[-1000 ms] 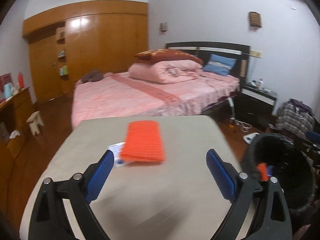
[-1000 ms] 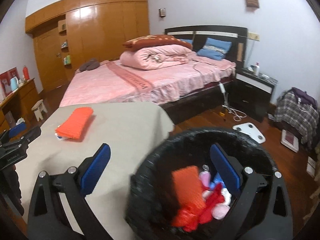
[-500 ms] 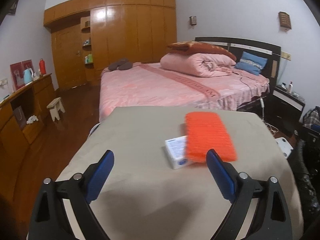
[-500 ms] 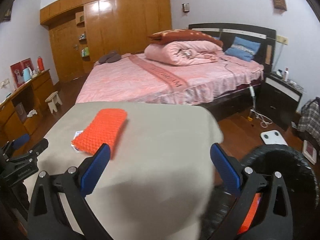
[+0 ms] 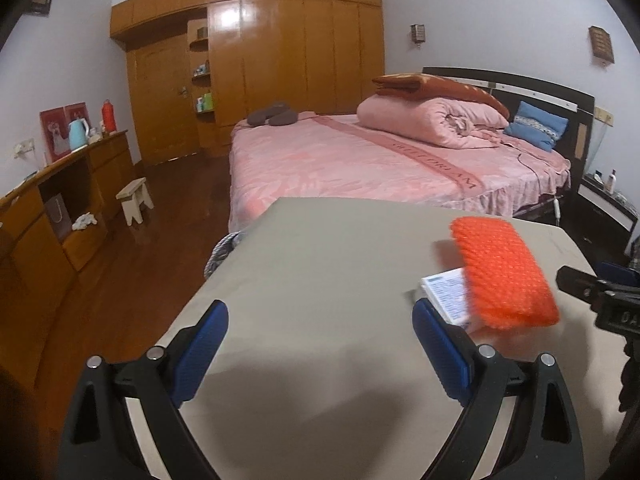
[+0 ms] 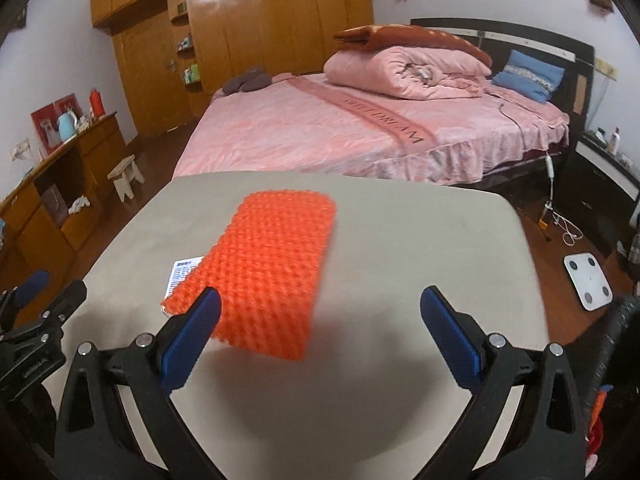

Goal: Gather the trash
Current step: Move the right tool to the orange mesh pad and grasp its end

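Right gripper [image 6: 320, 320] now off the bin, spread fingers [image 6: 192, 336] empty, orange mesh pad [image 6: 276, 272] just ahead; left gripper [image 5: 320, 340] likewise agape.

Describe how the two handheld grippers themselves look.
The left gripper and the right gripper look alike: black angular frames with triangular cut-outs, silver pivot bolts, and jaws lined with ribbed blue pads. Seen from the left wrist view, the right gripper's side carries pale lettering, too blurred to read. No cables, hands or sleeves show.

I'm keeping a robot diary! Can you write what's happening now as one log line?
left hand-held gripper: open, empty | right hand-held gripper: open, empty | orange mesh pad: on table, overlapping white box
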{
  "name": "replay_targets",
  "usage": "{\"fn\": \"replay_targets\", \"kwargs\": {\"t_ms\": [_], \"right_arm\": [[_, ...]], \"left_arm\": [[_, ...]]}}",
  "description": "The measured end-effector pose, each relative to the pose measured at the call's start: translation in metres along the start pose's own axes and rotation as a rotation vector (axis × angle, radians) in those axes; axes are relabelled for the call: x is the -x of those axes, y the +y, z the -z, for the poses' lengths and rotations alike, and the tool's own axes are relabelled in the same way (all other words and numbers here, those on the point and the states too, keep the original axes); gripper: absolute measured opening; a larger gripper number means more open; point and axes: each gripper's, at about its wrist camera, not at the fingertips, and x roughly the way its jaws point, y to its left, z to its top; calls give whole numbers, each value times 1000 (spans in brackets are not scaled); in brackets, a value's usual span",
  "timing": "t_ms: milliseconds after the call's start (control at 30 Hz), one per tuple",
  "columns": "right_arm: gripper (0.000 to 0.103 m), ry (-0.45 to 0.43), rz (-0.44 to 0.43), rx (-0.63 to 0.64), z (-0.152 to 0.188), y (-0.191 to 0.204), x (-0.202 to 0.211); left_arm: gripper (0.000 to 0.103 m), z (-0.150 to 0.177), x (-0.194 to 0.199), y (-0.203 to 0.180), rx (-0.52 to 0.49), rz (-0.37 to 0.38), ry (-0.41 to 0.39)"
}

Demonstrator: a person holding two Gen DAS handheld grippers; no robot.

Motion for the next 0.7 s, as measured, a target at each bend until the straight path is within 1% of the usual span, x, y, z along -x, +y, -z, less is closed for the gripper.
{"fn": "replay_targets", "kwargs": {"t_ms": [267,433,467,500,567,600,633,700], "right_arm": [[97,68,3,29,5,18,-35],[97,86,-31,17,8,21,-40],[94,93,-48,11,7,20,-40],[85,96,-66,5,8,19,-40],[74,110,-126,-8,8,18,-38],[67,113,-139,-8,7,18,-38],[63,115,-156,-4,7,18,-36],[51,115,-173,7,7,21,-32]], "left_arm": [[91,2,-7,13,9,-16,6],[91,3,-10,15,22,-15,13],[91,3,-10,15,21,-13,13],[91,3,-10,15,19,-10,14],[91,4,-11,12,14,-4,15],[91,4,-11,11,13,-2,16],[91,4,-11,10,12,2,17],[91,4,-10,7,8,10,19]]}}
